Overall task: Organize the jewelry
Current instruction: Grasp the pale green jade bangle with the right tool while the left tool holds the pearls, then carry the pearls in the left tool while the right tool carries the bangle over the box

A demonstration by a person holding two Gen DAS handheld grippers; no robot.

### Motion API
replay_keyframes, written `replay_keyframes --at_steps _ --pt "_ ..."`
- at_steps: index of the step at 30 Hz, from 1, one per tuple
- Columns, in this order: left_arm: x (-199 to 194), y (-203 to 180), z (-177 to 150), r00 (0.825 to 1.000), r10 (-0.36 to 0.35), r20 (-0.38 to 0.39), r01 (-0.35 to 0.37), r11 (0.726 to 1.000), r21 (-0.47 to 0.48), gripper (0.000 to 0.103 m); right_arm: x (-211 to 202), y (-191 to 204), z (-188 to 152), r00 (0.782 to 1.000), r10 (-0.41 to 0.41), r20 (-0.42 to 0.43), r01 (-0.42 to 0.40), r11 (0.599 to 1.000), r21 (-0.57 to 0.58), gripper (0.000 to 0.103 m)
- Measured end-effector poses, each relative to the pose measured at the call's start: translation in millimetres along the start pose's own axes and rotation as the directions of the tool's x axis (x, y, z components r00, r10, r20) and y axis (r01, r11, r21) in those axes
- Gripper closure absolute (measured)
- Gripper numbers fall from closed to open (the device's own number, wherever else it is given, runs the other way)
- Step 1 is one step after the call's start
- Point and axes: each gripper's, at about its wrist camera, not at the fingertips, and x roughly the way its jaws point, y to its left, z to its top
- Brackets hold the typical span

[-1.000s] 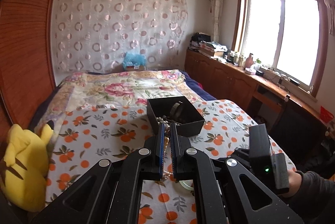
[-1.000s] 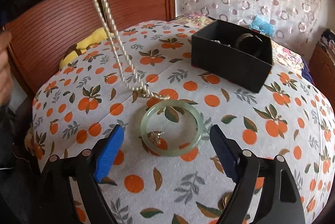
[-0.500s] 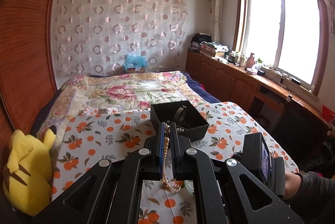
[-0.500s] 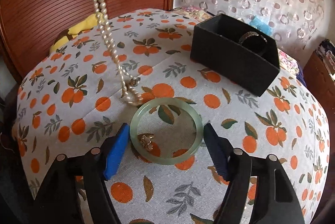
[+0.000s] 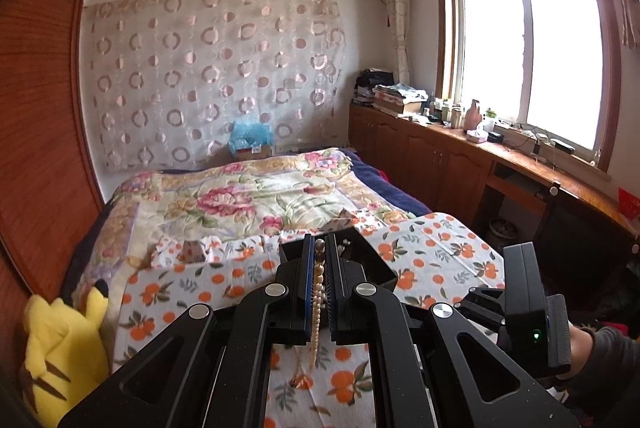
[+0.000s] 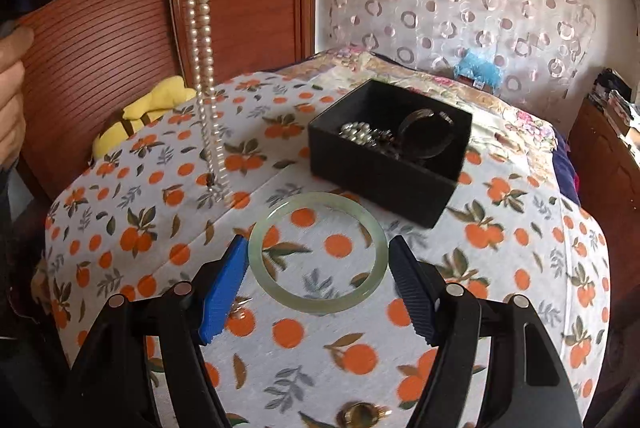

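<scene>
My left gripper point(image 5: 319, 260) is shut on a pearl necklace point(image 5: 317, 292), which hangs straight down from it; in the right wrist view the necklace point(image 6: 204, 68) dangles clear of the orange-print cloth, left of the black jewelry box point(image 6: 384, 164). The box holds beads and a dark bangle. My right gripper point(image 6: 316, 260) is open, its blue pads on either side of a pale green jade bangle point(image 6: 318, 252) that looks lifted slightly off the cloth. Whether the pads touch it I cannot tell.
A small metal trinket point(image 6: 240, 308) lies by my right gripper's left finger, and a gold ring point(image 6: 362, 414) lies near the bottom edge. A yellow plush toy point(image 5: 60, 352) sits at the bed's left side. Wooden wardrobe doors point(image 6: 120, 28) stand left.
My left gripper rose and carried the pearl necklace fully off the cloth, toward the box. My right gripper closed in around the jade bangle, and the trinket formerly inside the ring now lies outside.
</scene>
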Motion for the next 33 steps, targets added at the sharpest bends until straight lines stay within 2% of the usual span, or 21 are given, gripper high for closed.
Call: replay_keyframes --at_steps 7,22,27,33 --pt "16.8 -2.4 25.9 1.000 -0.008 0.009 0.008 1.000 0.010 0.099 -4.0 -20.1 12.2 1.000 0.013 0.028 -0.014 0.999 0.030 0.029" --pt "62.8 1.9 85.7 1.000 -0.017 0.000 0.017 1.000 0.022 0.099 -6.8 -70.2 65.2 0.997 0.026 0.067 -0.029 0.999 0.044 0.029" --pt "81.9 7.0 94.0 0.999 -0.028 -0.016 0.028 0.999 0.016 0.099 3.9 -84.2 76.8 0.998 0.026 0.057 -0.029 0.998 0.055 0.029" --pt "117.3 18.0 80.2 0.996 -0.040 -0.081 0.040 0.999 -0.007 0.099 18.2 -92.1 81.5 0.999 0.032 0.044 -0.035 0.997 0.062 0.029"
